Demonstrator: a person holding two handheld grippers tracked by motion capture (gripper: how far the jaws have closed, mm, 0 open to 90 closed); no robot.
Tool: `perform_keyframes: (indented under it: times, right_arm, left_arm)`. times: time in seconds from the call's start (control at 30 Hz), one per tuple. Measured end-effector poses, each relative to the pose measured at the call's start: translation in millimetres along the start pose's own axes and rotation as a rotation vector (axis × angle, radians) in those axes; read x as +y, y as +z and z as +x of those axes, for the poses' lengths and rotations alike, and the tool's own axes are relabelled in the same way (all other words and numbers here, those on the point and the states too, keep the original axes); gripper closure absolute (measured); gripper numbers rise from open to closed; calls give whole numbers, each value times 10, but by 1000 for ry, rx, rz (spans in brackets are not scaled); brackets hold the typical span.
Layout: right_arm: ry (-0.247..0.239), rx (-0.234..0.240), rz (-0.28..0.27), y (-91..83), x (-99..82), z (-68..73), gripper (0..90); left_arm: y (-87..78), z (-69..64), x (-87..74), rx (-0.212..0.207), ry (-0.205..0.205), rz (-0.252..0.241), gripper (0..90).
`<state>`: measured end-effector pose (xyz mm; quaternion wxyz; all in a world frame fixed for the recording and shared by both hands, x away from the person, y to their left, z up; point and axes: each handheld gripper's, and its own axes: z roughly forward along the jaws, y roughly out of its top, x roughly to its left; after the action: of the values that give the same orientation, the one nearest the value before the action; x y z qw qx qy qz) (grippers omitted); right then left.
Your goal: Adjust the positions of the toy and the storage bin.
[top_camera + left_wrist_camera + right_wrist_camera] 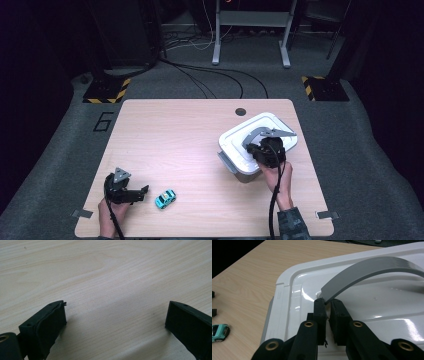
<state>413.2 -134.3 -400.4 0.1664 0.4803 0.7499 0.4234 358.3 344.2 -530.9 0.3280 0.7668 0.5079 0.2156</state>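
Legible marking: one black painted numeral "6" [103,121], on the grey carpeted floor [60,130] just beside the light wooden table's [175,145] far left corner.

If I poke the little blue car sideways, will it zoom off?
Probably not sideways. The little blue car sits on four wheels on the smooth wooden table, so it should roll easily nose-first but likely skid or tip if poked from the side. It looks small and light, so the open left gripper beside it could probably lift it easily.
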Motion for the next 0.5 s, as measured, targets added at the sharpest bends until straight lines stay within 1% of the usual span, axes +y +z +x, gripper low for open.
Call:
perform_keyframes:
  times: [0.17,0.2,0.23,0.27,0.3,0.33,0.43,0.5]
  right_arm:
    - [-16,-5,3,6,3,40,820]
    - [-23,-11,-2,-10,9,34,780]
    - [-23,-11,-2,-10,9,34,780]
    - [-34,-23,-14,-57,27,8,746]
    - [-34,-23,-14,-57,27,8,746]
    - [-36,-27,-18,-84,38,-13,718]
    - [-40,-62,-12,-161,67,-108,638]
    - [-54,-96,-5,-196,79,-191,565]
  left_arm:
    - [1,1,0,0,1,-1,29]
    - [1,1,0,0,1,-2,29]
    - [1,1,0,0,1,-2,29]
    - [1,1,0,0,1,-2,29]
    - [1,1,0,0,1,-2,30]
    - [1,1,0,0,1,-2,30]
    - [1,1,1,0,1,-2,30]
    - [0,0,0,0,0,-1,30]
